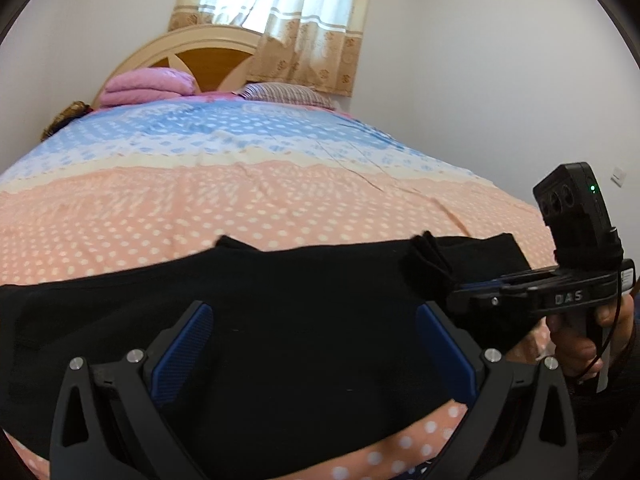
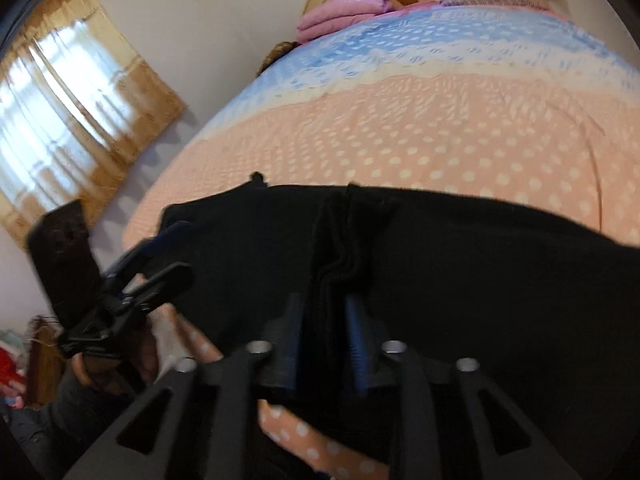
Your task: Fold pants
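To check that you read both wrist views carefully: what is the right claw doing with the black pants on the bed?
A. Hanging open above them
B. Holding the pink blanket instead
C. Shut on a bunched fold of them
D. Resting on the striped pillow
C: in its own view the right claw is closed on a bunched ridge of the black pants, while the left claw stands wide open.

A bed (image 1: 248, 200) with a polka-dot cover (image 1: 160, 208), peach near, blue far. Folded pink quilt (image 1: 148, 88) and striped pillow (image 1: 286, 95) against the arched wooden headboard (image 1: 188, 54). Daylight through beige curtains (image 1: 280, 12); white walls (image 1: 480, 60).
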`<state>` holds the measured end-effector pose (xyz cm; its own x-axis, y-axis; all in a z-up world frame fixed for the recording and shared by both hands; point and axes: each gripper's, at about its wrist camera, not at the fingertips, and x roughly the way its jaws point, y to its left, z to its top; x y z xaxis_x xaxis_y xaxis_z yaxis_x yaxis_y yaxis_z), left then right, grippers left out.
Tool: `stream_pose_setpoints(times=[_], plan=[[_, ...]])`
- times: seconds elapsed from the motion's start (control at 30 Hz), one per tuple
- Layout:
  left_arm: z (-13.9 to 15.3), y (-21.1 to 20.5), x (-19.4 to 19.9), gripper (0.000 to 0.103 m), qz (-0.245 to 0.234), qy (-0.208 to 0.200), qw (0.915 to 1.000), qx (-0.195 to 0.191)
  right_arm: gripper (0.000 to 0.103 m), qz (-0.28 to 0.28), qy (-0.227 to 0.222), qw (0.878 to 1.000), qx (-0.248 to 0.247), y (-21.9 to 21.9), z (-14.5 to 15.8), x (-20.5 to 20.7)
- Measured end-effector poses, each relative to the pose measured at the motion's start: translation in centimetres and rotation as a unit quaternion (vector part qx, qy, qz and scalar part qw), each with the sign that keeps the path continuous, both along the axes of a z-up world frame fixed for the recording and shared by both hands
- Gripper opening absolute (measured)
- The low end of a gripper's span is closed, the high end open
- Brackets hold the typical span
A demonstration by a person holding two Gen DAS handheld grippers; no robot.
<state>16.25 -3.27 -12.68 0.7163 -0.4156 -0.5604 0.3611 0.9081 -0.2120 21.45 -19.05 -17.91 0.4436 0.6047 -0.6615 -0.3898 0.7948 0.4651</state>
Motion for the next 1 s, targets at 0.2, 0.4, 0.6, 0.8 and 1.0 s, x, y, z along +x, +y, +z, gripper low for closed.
stream_pose_setpoints(times=[0.2, 0.4, 0.6, 0.8, 1.0], plan=[[-0.4, -2.5, 0.8, 0.103, -0.036, 0.027, 0.9989, -0.010, 0.053, -0.041, -0.031, 0.998, 0.036, -6.9, 2.1, -2.3], [-1.0, -7.0, 1.9, 0.103, -0.080, 0.056, 0.9952, -0.012, 0.054, -0.126, -0.032, 0.990, 0.057, -13.3, 0.9, -3.9], [-1.4, -10.0, 3.6, 0.094, -0.093, 0.086, 0.9919, -0.010, 0.054, -0.159, -0.049, 0.983, 0.081, -16.0, 1.1, -4.2], [-1.3, -10.8, 3.9, 0.047, -0.098, 0.091, 0.9910, -0.015, 0.054, -0.187, -0.057, 0.976, 0.097, -17.6, 0.9, -4.5], [-0.7, -9.7, 3.5, 0.012, -0.096, 0.088, 0.9909, -0.033, 0.055, -0.189, -0.072, 0.975, 0.088, -17.3, 1.2, -5.1]])
